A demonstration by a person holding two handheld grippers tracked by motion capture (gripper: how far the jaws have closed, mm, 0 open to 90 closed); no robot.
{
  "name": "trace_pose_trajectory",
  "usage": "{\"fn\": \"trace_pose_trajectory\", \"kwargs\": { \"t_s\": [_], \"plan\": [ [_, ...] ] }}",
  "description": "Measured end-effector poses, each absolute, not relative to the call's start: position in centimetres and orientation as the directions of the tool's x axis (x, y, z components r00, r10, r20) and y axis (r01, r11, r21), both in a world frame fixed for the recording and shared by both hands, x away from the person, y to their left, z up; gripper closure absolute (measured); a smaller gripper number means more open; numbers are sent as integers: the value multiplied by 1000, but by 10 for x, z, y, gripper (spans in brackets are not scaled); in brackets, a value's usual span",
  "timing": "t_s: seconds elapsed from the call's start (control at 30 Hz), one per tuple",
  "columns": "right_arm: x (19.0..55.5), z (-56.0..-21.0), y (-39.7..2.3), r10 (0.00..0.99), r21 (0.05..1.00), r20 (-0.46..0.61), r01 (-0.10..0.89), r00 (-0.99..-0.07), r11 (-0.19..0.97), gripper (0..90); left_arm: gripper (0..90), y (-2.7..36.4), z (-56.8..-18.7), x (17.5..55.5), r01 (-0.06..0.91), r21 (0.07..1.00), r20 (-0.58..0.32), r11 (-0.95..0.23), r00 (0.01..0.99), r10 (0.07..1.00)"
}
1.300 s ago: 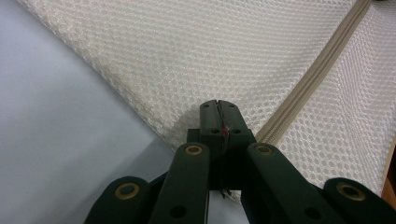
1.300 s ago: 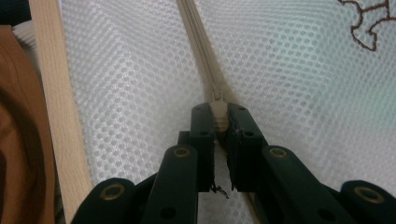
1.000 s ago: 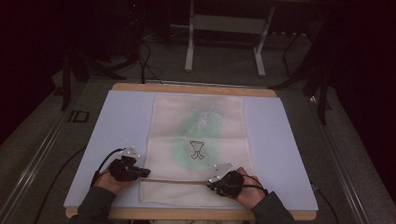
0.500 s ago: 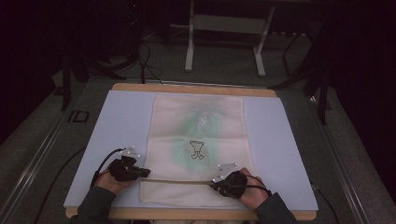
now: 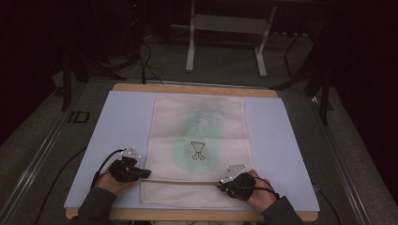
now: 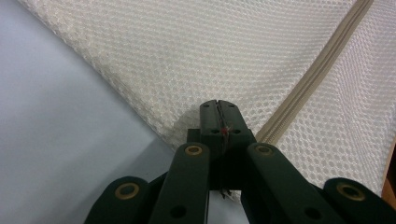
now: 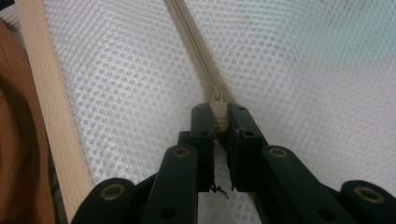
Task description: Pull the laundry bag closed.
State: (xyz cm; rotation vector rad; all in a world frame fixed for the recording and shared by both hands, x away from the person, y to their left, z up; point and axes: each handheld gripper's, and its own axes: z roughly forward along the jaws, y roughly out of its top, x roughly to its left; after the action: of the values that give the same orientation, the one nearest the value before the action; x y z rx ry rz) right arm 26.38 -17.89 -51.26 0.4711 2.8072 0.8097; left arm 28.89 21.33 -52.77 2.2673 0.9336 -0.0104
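Your right gripper (image 5: 224, 180) has crept toward 3 o'clock along the zipper (image 5: 185, 182), pinching the zipper pull (image 7: 218, 112). Left gripper (image 5: 146, 173) unmoved, clamping the mesh bag (image 5: 199, 140) corner at table (image 5: 117, 117) centre.

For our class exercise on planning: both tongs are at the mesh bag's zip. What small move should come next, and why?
Probably draw the right tongs, shut on the beige zip pull, along the beige zip toward the left tongs, which pinch the white mesh laundry bag's edge at the zip's other end and can steady it.
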Motion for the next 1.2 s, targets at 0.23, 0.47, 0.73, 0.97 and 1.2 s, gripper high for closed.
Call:
{"fn": "trace_pose_trajectory", "kwargs": {
  "t_s": [0.23,0.47,0.73,0.97,1.2],
  "plan": [
    [263,-512,-187,366,544,-88,264,-926,797,823,900,213,-528,289,626,586,-249,-513,743,622],
    [263,-512,-195,382,546,-85,278,-920,790,823,899,213,-528,289,627,586,-249,-514,743,622],
    [264,-512,-201,395,546,-83,290,-915,786,823,899,213,-528,289,626,586,-248,-515,744,621],
    [264,-512,-206,401,547,-83,295,-912,784,823,899,213,-528,289,626,586,-248,-515,744,621],
    [264,-512,-210,410,549,-77,304,-909,778,823,899,213,-528,289,625,585,-247,-516,744,621]
  ]
}}
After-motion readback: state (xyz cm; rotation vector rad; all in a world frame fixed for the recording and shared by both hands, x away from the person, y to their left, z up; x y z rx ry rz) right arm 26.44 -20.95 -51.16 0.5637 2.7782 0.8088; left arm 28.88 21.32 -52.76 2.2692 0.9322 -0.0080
